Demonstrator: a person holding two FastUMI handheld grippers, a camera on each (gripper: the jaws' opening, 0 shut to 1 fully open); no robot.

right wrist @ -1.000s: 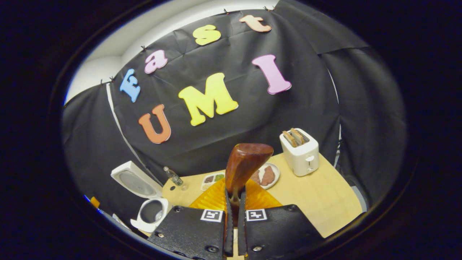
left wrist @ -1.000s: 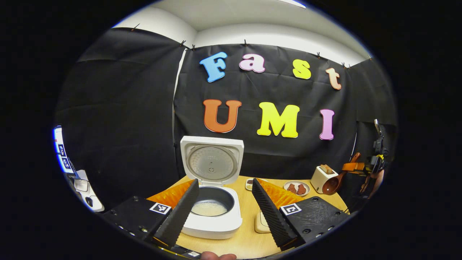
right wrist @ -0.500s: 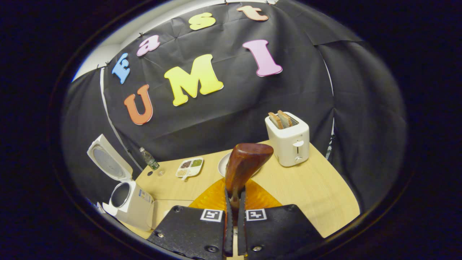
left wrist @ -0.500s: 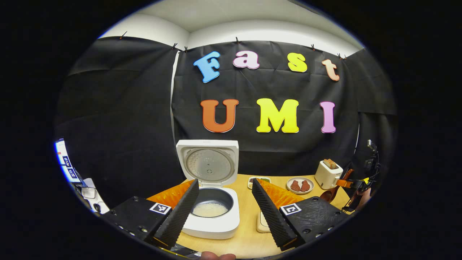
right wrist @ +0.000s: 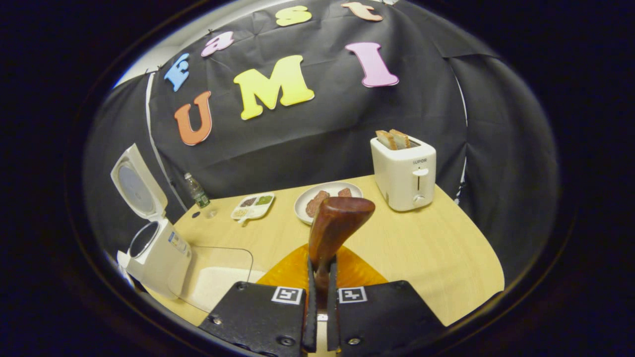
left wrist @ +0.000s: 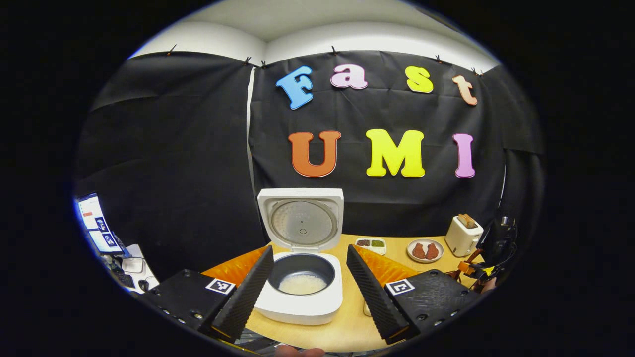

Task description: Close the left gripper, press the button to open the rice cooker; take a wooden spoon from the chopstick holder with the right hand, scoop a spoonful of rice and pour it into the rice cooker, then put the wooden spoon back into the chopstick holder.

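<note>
Clamped on the neck of the wooden spoon, my right gripper holds it upright, bowl turned away from the lens, above the bare pale desk. Over the last second this gripper has swung down and level: the desk fills more of the right gripper view than before, and the toaster and plate of meat have drawn nearer. I judge the rice already poured, since white grains lie in the pot of the open rice cooker, lid standing up behind it; what remains is carrying the spoon back to the chopstick holder, which I cannot pick out in either view.

My left gripper idles with its jaws spread wide, holding nothing, framing the cooker just beyond them. It has shifted only slightly.

The left gripper view looks straight into the pot and shows the rice; the right gripper view sees the cooker side-on at its left edge, its contents hidden, but adds a shallow clear tray beside it, a small bottle and a divided dish.
</note>
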